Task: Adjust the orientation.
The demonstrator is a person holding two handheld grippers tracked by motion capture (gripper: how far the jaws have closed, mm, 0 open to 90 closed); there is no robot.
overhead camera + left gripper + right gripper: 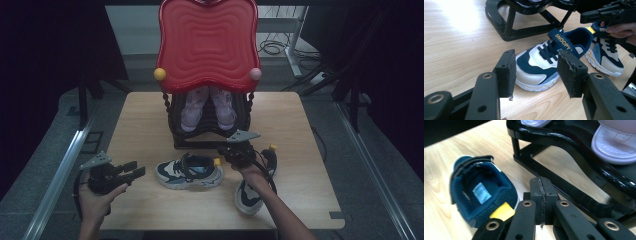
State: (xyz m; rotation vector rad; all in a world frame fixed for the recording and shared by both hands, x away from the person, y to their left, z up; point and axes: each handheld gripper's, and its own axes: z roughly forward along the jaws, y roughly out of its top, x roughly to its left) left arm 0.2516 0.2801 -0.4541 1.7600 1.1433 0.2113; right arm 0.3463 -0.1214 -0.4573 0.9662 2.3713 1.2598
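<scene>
Wooden tabletop (300,190), black shoe rack (210,135) at 12 o'clock holding pink shoes (207,107)
Navy sneakers (190,172) lie unracked; left hand-held gripper (131,171) gapes at 9 o'clock, right hand-held gripper (541,195) pressed together, empty

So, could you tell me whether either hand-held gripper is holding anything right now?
No. The left hand-held gripper is open in front of a sneaker, and the right hand-held gripper is shut on nothing.
</scene>
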